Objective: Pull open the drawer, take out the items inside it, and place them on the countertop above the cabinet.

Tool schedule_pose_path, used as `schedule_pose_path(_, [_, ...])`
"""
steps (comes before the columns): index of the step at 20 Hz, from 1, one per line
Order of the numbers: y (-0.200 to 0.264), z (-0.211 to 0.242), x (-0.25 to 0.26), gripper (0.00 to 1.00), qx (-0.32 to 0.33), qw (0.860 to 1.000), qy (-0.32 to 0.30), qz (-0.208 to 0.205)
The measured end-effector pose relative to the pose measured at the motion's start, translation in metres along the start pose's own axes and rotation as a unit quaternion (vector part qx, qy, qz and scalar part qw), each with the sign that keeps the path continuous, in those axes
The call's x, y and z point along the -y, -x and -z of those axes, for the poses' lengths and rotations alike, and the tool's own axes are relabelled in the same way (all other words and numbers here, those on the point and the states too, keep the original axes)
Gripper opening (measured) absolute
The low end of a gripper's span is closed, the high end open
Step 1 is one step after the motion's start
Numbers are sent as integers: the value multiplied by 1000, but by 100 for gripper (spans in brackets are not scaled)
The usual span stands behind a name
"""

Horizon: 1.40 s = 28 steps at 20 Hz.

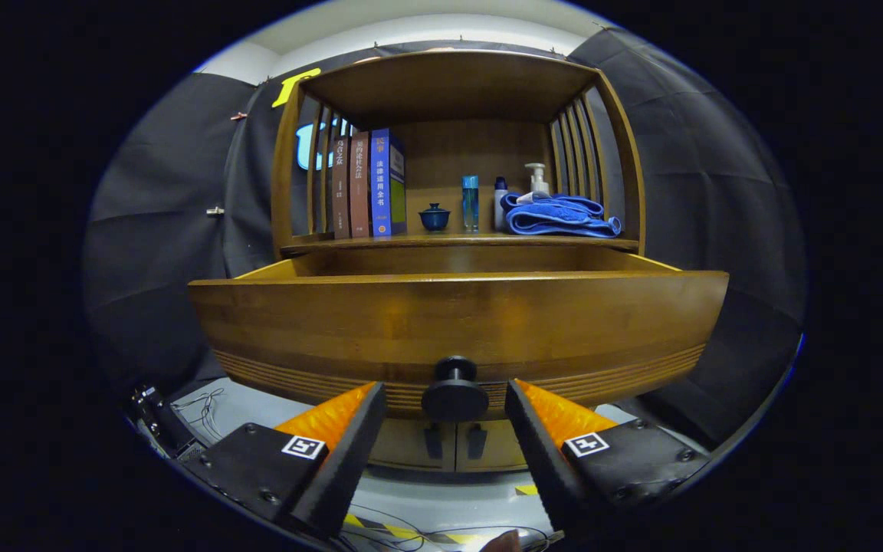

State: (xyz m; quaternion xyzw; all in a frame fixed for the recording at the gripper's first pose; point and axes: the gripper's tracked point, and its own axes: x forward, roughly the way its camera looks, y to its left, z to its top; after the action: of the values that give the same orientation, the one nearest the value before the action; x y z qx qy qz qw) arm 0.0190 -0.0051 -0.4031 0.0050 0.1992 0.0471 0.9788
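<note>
The wooden drawer (457,318) stands pulled out from the cabinet toward me, its front panel broad and close. Its round dark knob (454,393) sits right between my fingertips, with a gap on each side. My gripper (446,395) is open around the knob, neither finger pressing on it. The drawer's inside is hidden behind the front panel. Above and behind the drawer runs the countertop (449,241) of the cabinet.
On the countertop stand three books (369,186), a small blue lidded cup (434,218), a blue bottle (471,203), a pump bottle (537,178) and a folded blue towel (559,215). Two lower cabinet doors (453,445) sit under the drawer. Cables (196,402) lie on the floor.
</note>
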Motion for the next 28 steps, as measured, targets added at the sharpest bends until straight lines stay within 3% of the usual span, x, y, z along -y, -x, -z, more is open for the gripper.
schedule_pose_path(4, [10, -18, 16, 98, 17, 999, 35, 37])
schedule_pose_path(6, [17, -38, 12, 99, 31, 998, 41, 25])
schedule_pose_path(10, [37, -112, 4, 99, 118, 993, -21, -4])
schedule_pose_path(14, [35, -178, 19, 99, 184, 982, -32, 2])
schedule_pose_path(19, [7, -212, 11, 99, 117, 991, 63, -27])
schedule_pose_path(23, [-19, -219, -11, 99, 18, 996, 17, -89])
schedule_pose_path(28, [-78, -203, -4, 99, -129, 988, 12, -79])
